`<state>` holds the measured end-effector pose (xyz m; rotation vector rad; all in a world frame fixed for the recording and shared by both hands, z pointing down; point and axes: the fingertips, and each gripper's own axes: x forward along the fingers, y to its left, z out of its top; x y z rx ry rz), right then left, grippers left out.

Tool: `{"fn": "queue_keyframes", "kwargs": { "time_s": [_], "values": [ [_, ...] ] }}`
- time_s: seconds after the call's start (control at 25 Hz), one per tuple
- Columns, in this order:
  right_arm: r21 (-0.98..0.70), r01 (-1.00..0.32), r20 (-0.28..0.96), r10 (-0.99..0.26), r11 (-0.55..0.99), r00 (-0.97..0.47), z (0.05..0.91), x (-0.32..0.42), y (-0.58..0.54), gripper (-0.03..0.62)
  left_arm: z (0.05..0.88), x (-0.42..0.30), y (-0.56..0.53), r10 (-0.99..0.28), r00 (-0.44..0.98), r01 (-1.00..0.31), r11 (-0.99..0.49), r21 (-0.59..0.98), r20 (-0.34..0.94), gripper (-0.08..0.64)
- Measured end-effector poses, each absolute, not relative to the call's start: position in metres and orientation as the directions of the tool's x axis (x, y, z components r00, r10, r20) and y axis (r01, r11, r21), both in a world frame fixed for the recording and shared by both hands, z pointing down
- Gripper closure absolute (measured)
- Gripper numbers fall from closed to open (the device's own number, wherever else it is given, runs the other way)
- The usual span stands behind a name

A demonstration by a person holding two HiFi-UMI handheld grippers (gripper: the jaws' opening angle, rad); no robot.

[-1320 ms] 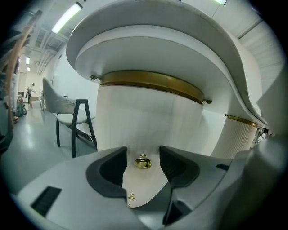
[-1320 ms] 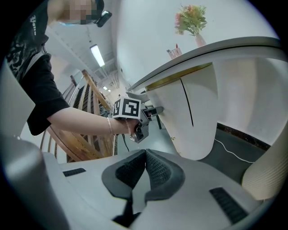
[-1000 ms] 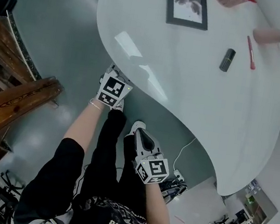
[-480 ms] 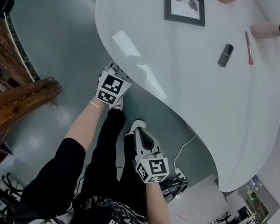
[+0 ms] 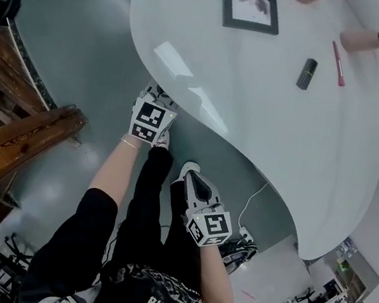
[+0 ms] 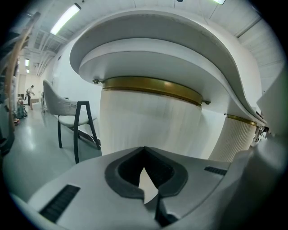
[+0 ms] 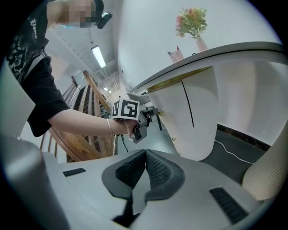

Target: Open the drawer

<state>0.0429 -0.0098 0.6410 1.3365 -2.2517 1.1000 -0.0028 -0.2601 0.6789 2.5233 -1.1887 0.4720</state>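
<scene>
Your right gripper [image 7: 145, 152] hangs low by your legs, jaws pressed together on nothing. I judge it parked there to stay clear while the other hand works. Your left gripper [image 6: 144, 149] is raised to the table [image 5: 265, 123] edge and aimed at the front beneath it. Its jaws have just been closing and now meet tip to tip with nothing between them, so no hold is made yet. Whether you mean to hook or to push with the closed tips, I cannot tell. The drawer [image 6: 148, 121], as I read it, is the curved white front directly ahead of the left gripper, under the overhanging top. It has a faintly ribbed face, a brass band [image 6: 153, 86] along its upper edge and small fittings at the band's ends. It appears closed — no gap shows, and no handle is visible.
</scene>
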Motion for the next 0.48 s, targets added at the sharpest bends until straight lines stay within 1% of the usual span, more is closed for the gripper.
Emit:
{"fn": "queue_keyframes", "kwargs": {
  "time_s": [0.16,0.24,0.28,0.32,0.36,0.4,0.48],
  "values": [
    [-0.463,-0.842,0.589,-0.613,0.278,-0.527,0.640,0.039,-0.010,0.566,0.681,-0.007,-0.258,-0.696,0.592,-0.796,-0.585,0.158,0.407,0.537],
    [-0.462,-0.841,0.587,-0.613,0.283,-0.529,0.639,0.038,-0.011,0.566,0.680,-0.008,-0.258,-0.698,0.599,-0.794,-0.579,0.184,0.392,0.521],
    [-0.461,-0.841,0.588,-0.613,0.283,-0.528,0.640,0.039,-0.011,0.566,0.679,-0.006,-0.257,-0.690,0.612,-0.786,-0.586,0.197,0.387,0.491],
    [-0.460,-0.842,0.591,-0.612,0.280,-0.526,0.641,0.041,-0.010,0.566,0.678,-0.004,-0.254,-0.673,0.630,-0.770,-0.605,0.200,0.387,0.434],
    [-0.459,-0.844,0.594,-0.610,0.278,-0.524,0.642,0.042,-0.010,0.566,0.680,0.001,-0.250,-0.651,0.647,-0.752,-0.632,0.189,0.398,0.393],
    [-0.457,-0.845,0.597,-0.609,0.277,-0.522,0.643,0.044,-0.009,0.566,0.683,0.005,-0.247,-0.629,0.656,-0.735,-0.658,0.165,0.416,0.369],
    [-0.453,-0.848,0.602,-0.607,0.275,-0.519,0.644,0.046,-0.008,0.566,0.691,0.012,-0.244,-0.611,0.650,-0.723,-0.680,0.121,0.452,0.363]
  ]
}}
